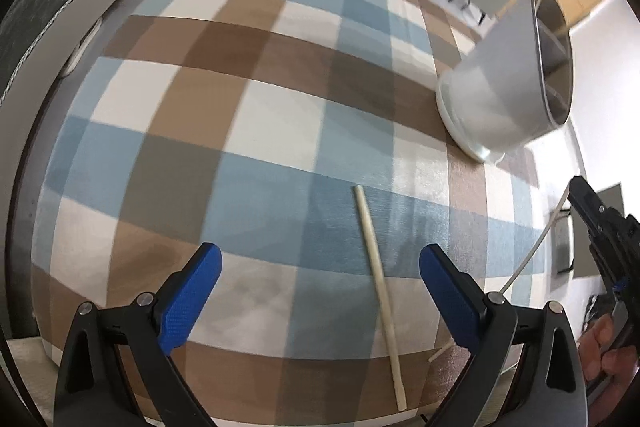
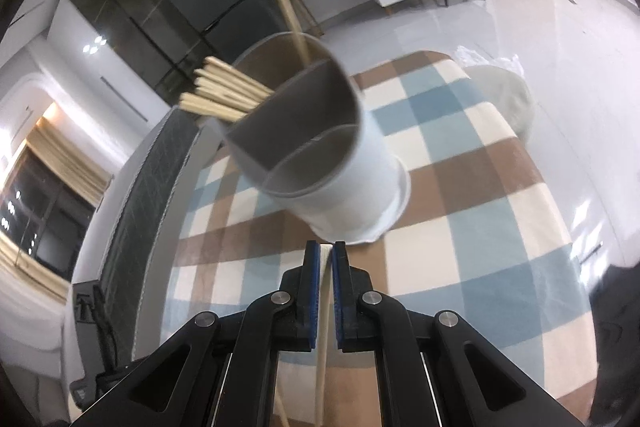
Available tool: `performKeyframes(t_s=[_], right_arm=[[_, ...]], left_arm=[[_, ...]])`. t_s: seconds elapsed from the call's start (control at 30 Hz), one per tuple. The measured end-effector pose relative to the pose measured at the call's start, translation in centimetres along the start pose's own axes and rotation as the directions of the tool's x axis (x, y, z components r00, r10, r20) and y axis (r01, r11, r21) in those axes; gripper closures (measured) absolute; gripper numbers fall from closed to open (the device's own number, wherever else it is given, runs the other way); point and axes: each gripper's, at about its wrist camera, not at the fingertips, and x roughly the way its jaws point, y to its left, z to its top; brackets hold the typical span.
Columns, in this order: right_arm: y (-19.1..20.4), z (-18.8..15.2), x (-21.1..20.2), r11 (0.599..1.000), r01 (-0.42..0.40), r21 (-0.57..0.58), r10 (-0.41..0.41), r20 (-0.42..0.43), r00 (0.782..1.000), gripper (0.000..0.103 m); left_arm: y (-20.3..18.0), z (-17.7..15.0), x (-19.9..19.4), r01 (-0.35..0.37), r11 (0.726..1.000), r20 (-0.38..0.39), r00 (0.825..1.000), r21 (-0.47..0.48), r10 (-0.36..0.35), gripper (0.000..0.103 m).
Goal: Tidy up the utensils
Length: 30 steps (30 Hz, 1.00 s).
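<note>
Chopstick point(image 2: 325, 291) lengthwise between right jaws

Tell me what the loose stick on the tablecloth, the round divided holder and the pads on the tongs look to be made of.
Stick: likely bamboo or light wood, pale cream, matte, tapered.
Holder: probably plastic, smooth white outer wall with thin grey dividers inside.
Pads on the left tongs: blue, finely dimpled face, likely rubber or textured plastic, on black arms.

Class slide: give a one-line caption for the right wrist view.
Right gripper shut on a chopstick, facing the divided holder with chopsticks inside.
</note>
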Motion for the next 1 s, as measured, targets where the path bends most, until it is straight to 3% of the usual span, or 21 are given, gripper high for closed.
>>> performKeyframes(t_s=[0.27, 0.3, 0.47, 0.53, 0.57, 0.63, 0.7, 0.87, 1.0], right_arm=[[-2.6, 0.6, -1.3, 0.994, -0.037, 0.107, 0.033, 0.036, 0.999, 0.098], [-2.7, 0.7, -1.5, 0.993, -0.04, 0.107, 0.036, 0.042, 0.998, 0.098], [-3.4, 0.8, -2.1, 0.988, -0.065, 0.139, 0.058, 0.05, 0.997, 0.098], [-3.6, 0.9, -2.3, 0.986, -0.076, 0.149, 0.068, 0.055, 0.996, 0.098], [-3.6, 1.0, -2.4, 0.985, -0.078, 0.151, 0.069, 0.059, 0.996, 0.098], [-3.6, 1.2, -2.5, 0.984, -0.088, 0.154, 0.078, 0.068, 0.995, 0.098], [-3.6, 1.3, -2.7, 0.984, -0.093, 0.15, 0.083, 0.073, 0.994, 0.098], [-3.8, 1.3, -3.0, 0.984, -0.101, 0.145, 0.091, 0.073, 0.993, 0.099], [-4.4, 1.2, -3.2, 0.983, -0.096, 0.159, 0.085, 0.072, 0.994, 0.099]], left_arm=[[-2.6, 1.3, 3.5, -0.07, 0.998, -0.133, 0.989, 0.004, 0.07, 0.021], [-2.8, 1.4, 3.9, -0.093, 0.996, -0.14, 0.986, 0.006, 0.093, 0.028], [-4.5, 1.6, 4.8, -0.162, 0.985, -0.145, 0.975, 0.052, 0.168, 0.043], [-5.3, 1.6, 5.1, -0.227, 0.971, -0.137, 0.962, 0.079, 0.236, 0.062], [-5.6, 1.7, 5.3, -0.249, 0.965, -0.135, 0.956, 0.085, 0.259, 0.066], [-6.2, 1.8, 5.5, -0.241, 0.967, -0.135, 0.958, 0.087, 0.251, 0.09], [-6.6, 1.8, 5.7, -0.234, 0.968, -0.146, 0.958, 0.092, 0.246, 0.101], [-7.2, 1.9, 5.9, -0.197, 0.977, -0.143, 0.968, 0.079, 0.206, 0.102], [-8.0, 1.6, 4.3, -0.169, 0.98, -0.074, 0.982, 0.103, 0.177, 0.102]])
